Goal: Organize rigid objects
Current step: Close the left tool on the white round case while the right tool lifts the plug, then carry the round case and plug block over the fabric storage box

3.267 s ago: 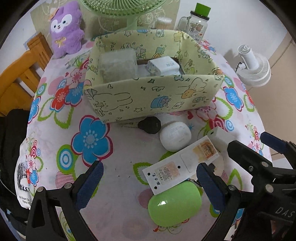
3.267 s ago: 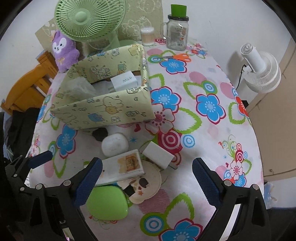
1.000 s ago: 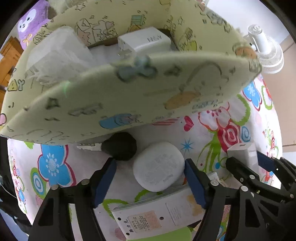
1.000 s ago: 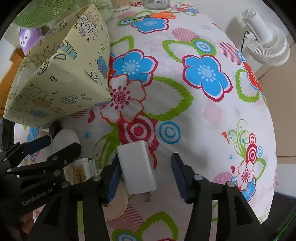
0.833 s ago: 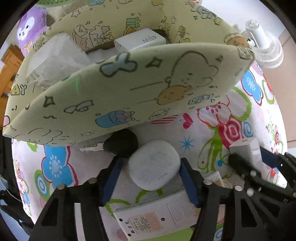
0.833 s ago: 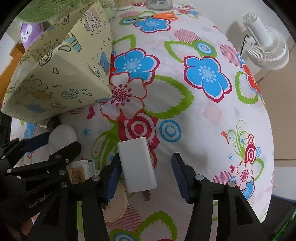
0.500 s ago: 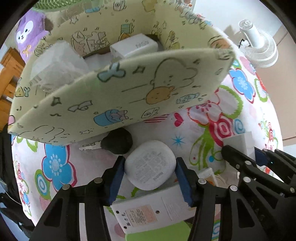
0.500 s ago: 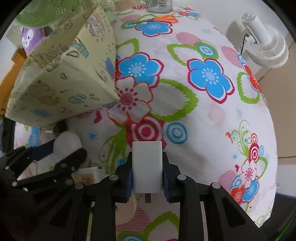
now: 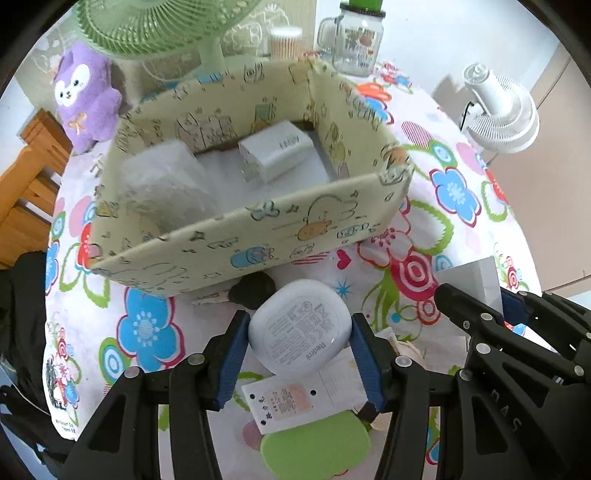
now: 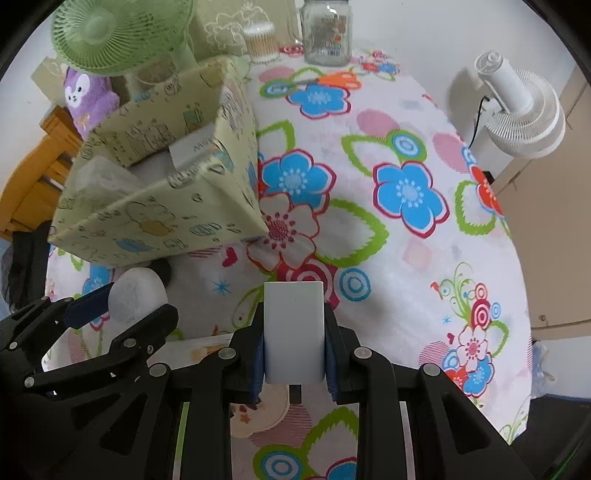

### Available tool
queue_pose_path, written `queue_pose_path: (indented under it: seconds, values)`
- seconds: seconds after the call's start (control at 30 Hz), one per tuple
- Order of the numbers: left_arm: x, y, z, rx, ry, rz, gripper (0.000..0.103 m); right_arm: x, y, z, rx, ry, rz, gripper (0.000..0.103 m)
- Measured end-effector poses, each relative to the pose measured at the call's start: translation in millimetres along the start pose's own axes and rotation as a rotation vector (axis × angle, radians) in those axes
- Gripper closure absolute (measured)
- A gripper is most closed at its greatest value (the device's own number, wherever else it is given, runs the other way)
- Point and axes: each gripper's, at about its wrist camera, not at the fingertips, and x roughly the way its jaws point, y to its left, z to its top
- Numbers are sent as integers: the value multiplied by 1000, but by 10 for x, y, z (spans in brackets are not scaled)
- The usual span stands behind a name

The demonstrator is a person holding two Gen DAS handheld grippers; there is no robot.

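Observation:
My left gripper [image 9: 299, 343] is shut on a white rounded earbud case [image 9: 300, 328], lifted off the flowered tablecloth. My right gripper [image 10: 294, 343] is shut on a white charger block [image 10: 294, 328], also raised; that block [image 9: 476, 282] and the right gripper's black frame show at the right of the left wrist view. The pale green storage box [image 9: 255, 236] with cartoon print stands just beyond, holding a white charger [image 9: 277, 149] and a clear plastic bundle [image 9: 162, 184]. On the cloth below lie a black key [image 9: 251, 291], a white flat card box [image 9: 295, 398] and a green oval case [image 9: 314, 446].
A green desk fan [image 9: 155, 26], a purple plush toy [image 9: 88, 96], a glass jar [image 10: 327, 29] and a cotton-swab tub [image 10: 260, 40] stand behind the box. A white fan [image 10: 517, 110] sits off the table's right edge. A wooden chair [image 9: 26, 177] is at left.
Both grippers closed, the left on the earbud case and the right on the charger block, then rose with them; the storage box now appears farther away and more of its inside shows.

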Motion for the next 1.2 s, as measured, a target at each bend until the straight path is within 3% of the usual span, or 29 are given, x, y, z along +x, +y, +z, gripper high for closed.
queue_pose_path:
  seconds: [1.2]
  values:
    - [-900, 441, 2, -10, -200, -2, 47, -958, 582, -40, -28, -142, 17, 74]
